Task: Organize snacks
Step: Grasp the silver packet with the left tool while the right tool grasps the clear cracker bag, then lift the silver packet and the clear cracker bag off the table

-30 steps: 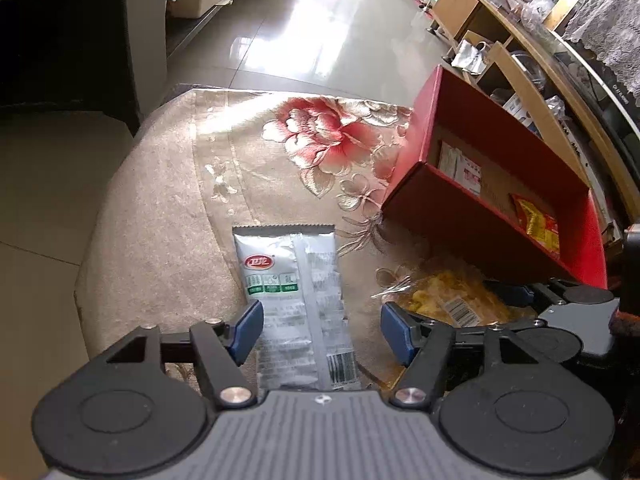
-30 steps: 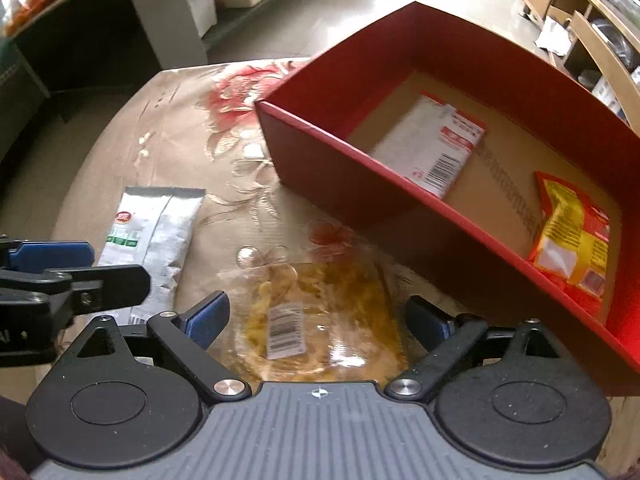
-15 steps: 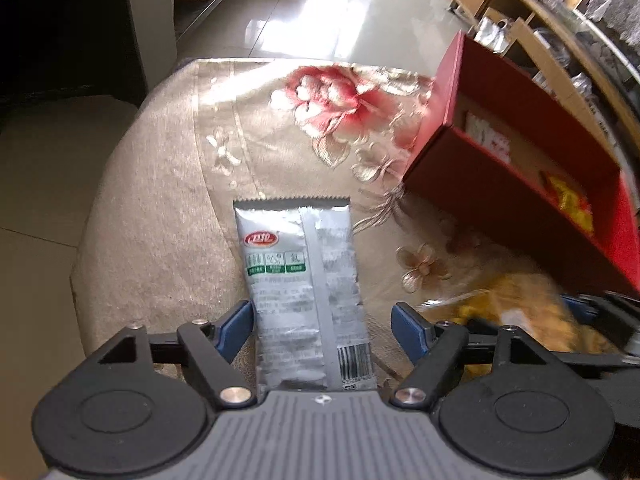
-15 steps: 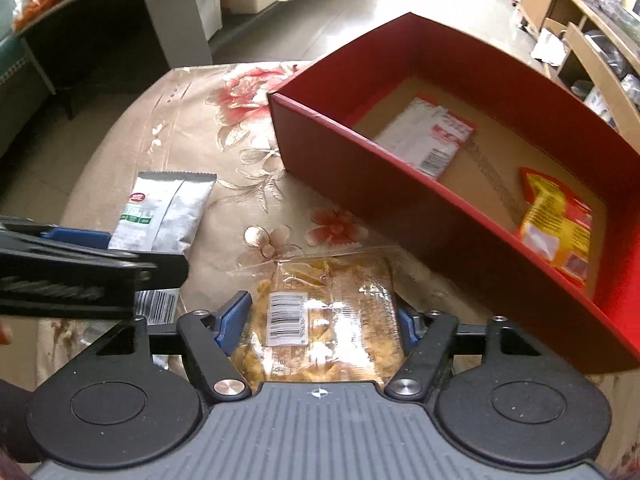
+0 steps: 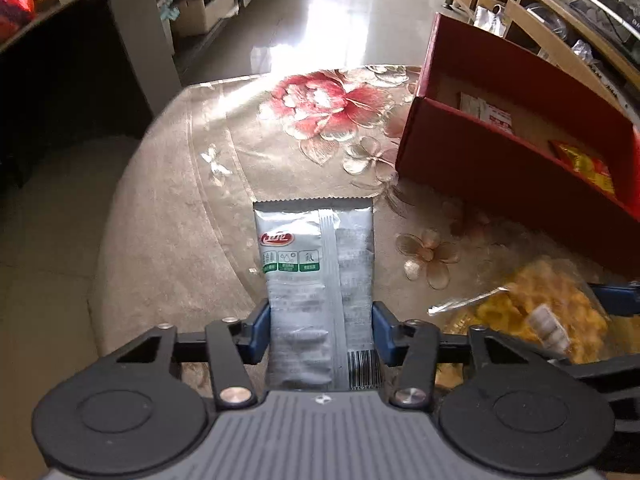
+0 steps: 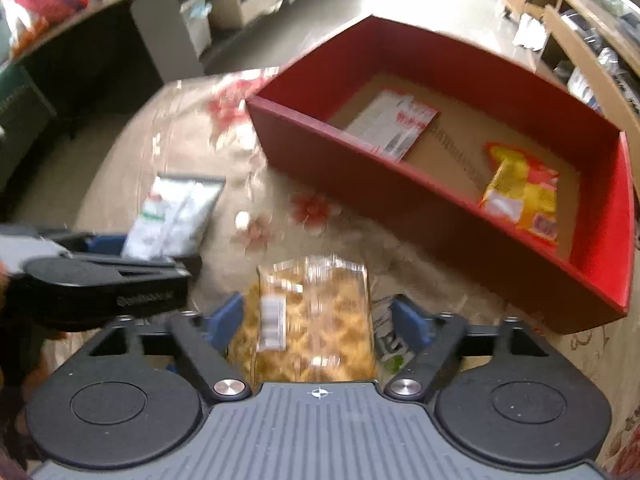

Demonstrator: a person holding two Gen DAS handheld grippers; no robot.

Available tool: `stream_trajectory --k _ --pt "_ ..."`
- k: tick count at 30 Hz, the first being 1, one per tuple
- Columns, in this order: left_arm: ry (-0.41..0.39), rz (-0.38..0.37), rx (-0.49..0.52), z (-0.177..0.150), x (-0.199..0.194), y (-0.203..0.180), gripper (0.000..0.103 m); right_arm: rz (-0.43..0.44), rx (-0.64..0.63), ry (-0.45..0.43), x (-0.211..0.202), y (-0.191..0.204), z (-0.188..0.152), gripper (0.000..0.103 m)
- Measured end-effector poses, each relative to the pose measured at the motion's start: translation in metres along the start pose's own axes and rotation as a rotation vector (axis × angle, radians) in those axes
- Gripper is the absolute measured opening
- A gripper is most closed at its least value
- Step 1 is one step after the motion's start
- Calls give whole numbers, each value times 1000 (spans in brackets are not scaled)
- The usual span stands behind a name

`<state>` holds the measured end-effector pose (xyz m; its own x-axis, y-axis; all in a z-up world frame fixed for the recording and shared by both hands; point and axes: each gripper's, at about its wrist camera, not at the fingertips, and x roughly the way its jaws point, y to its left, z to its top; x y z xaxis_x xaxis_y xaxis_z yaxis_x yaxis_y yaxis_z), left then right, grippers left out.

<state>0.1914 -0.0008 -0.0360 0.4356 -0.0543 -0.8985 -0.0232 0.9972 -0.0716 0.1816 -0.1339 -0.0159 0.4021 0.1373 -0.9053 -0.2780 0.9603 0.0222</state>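
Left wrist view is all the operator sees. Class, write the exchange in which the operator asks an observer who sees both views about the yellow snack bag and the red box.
Operator: Is the yellow snack bag between the right hand-held gripper's fingers?
Observer: Yes. The clear bag of yellow snacks sits between the fingers of the right hand-held gripper. Its jaws are opening, and the pad on the picture's right stands clear of the bag.
Operator: Where is there room in the red box?
Observer: In the red box, the white packet lies flat towards the far left end and the yellow-and-red packet towards the right end. Bare cardboard floor shows between them.
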Motion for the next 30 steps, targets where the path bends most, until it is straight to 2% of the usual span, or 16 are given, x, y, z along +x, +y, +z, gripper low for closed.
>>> stream_trajectory --k 2,5,7,9,11,15,20,25,30 --pt "12 -22 27 -3 -1 -2 50 -10 -26 7 4 4 -2 92" --pt "-5 -13 41 -6 1 -5 54 -45 -66 6 9 10 -4 94" --pt "-2 -15 49 -6 1 -8 58 -63 -84 -2 8 12 -5 91" --pt "-4 -8 55 -6 1 -10 56 -66 -95 -10 3 13 -5 80" --pt "-12 1 77 -8 1 -12 52 -78 -89 -12 -1 13 -7 78" --pt "0 -43 65 -10 -5 -11 47 -86 -51 -29 -11 9 -15 76" --pt "-22 -83 79 -19 -21 -17 46 -79 20 -67 -34 2 -31 75" --pt "-25 -113 78 -29 -30 -19 45 -91 50 -67 -42 -1 -49 74" --pt "-12 -109 78 -40 -30 -20 45 -83 69 -72 -50 -3 -62 74"
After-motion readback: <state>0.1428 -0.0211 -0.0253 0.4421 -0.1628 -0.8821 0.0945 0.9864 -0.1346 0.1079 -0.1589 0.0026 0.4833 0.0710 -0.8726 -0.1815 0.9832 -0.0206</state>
